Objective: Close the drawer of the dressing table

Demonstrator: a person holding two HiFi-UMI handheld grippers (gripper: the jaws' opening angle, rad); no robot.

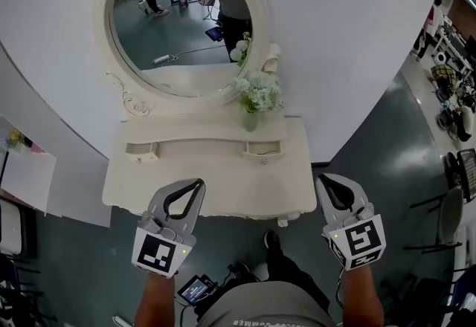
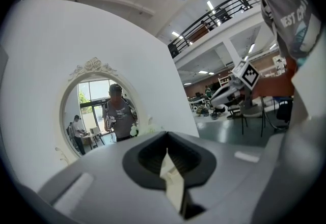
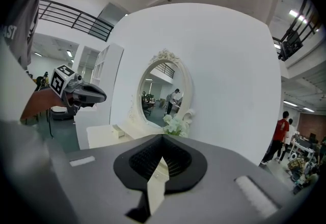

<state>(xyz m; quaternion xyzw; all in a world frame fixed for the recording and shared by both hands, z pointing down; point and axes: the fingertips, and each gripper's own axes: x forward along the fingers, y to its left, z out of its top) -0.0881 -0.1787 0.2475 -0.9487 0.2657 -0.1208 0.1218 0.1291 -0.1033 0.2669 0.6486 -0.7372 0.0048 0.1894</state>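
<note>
Fingers on our left gripper (image 1: pixel 195 189) and right gripper (image 1: pixel 327 186) are closed and empty. The right drawer (image 1: pixel 262 148) looks light and rigid; we'd push its front squarely.

Head view: steeply down from close above the dressing table (image 1: pixel 223 188). Left tool (image 2: pixel 165 139) and right tool (image 3: pixel 162 141) views: nearly level along their jaws, sharing the mirror (image 2: pixel 97 111).
</note>
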